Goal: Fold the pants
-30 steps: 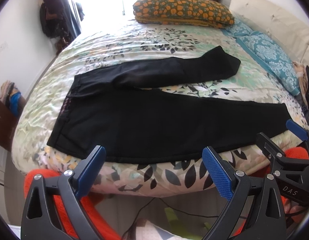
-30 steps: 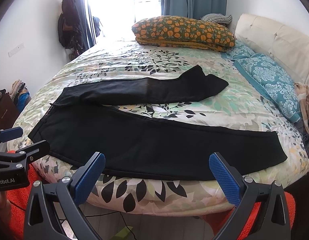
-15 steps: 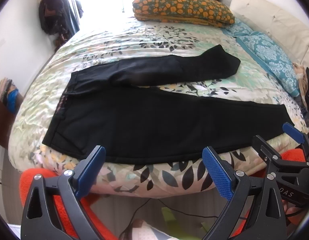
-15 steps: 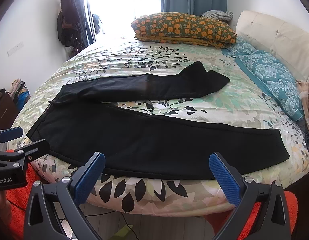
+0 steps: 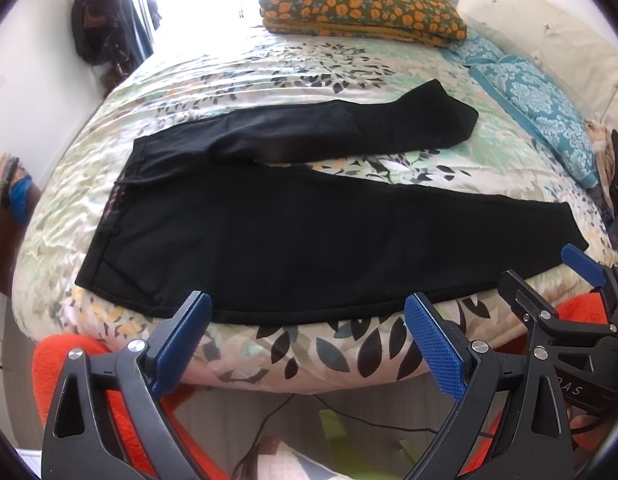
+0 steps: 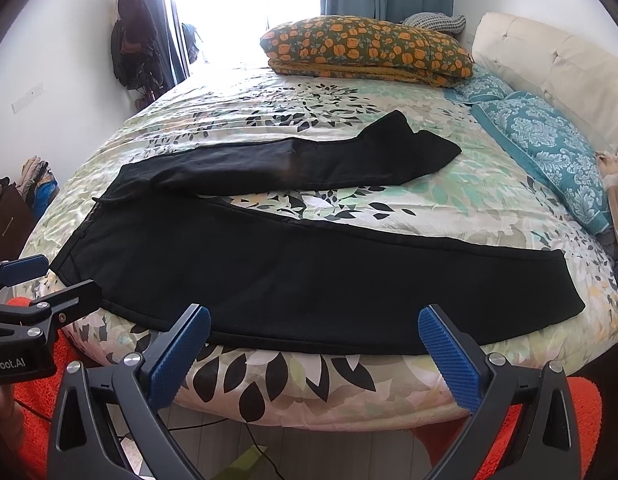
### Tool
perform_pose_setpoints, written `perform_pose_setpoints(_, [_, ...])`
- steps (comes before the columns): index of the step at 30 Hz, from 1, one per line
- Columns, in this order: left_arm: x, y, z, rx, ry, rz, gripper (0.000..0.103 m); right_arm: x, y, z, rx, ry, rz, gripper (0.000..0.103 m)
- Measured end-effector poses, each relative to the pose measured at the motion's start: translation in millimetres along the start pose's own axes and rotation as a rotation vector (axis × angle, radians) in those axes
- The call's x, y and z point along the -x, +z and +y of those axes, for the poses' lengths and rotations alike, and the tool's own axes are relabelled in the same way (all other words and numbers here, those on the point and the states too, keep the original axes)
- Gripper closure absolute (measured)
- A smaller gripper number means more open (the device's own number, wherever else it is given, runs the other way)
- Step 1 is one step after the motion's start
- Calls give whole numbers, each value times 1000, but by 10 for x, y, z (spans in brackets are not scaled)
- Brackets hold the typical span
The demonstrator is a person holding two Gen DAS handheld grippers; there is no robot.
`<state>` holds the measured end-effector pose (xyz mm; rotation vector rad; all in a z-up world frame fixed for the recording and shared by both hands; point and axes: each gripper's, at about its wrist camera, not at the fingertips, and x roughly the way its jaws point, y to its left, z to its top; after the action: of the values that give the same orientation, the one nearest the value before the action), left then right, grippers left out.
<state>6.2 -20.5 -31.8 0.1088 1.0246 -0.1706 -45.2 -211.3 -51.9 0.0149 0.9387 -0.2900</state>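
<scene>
Black pants lie spread flat on a floral bedspread, waistband at the left, the two legs running right and splayed apart. They also show in the right wrist view. My left gripper is open and empty, just off the bed's near edge below the near leg's hem side. My right gripper is open and empty, also just off the near edge. Each gripper shows in the other's view, the right one and the left one.
The bed has a floral cover. An orange-flowered pillow and folded blanket sit at the far side. Teal pillows and a cream headboard lie at the right. Dark clothes hang on the left wall. A cable runs on the floor.
Both grippers have moved a little closer to the bed and slightly higher; the pants look larger. Both stay open. The pants have not moved.
</scene>
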Motion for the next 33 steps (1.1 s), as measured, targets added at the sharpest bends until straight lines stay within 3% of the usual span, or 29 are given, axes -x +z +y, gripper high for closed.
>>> perform_pose_setpoints(6, [-20, -11, 3, 4, 2, 8, 5, -4, 3, -16, -1, 6, -6, 0])
perform_pose_setpoints(9, [-31, 3, 10, 7, 1, 1, 5, -14, 96, -103, 17, 40, -55, 0])
perform_pose_setpoints(14, [-146, 39, 23, 28, -13, 14, 5, -268, 531, -781, -55, 160, -180, 0])
perform_pose_setpoints(16, [-220, 59, 24, 41, -20, 29, 5, -575, 783, -1313, -165, 165, -190, 0])
perform_pose_setpoints(19, [-351, 84, 22, 57, -24, 50, 5, -1266, 1229, -2249, -351, 125, -126, 0])
perform_pose_setpoints(24, [-626, 148, 29, 72, 3, 105, 5, -2521, 1864, -3384, -599, 227, 20, 0])
perform_pose_setpoints(27, [-799, 207, 65, 89, 26, 135, 5, -3128, 2167, -3557, -643, 259, 73, 0])
perform_pose_setpoints(33, [-1108, 308, 150, 130, 56, 205, 5, -4072, 2517, -3498, -546, 75, 232, 0])
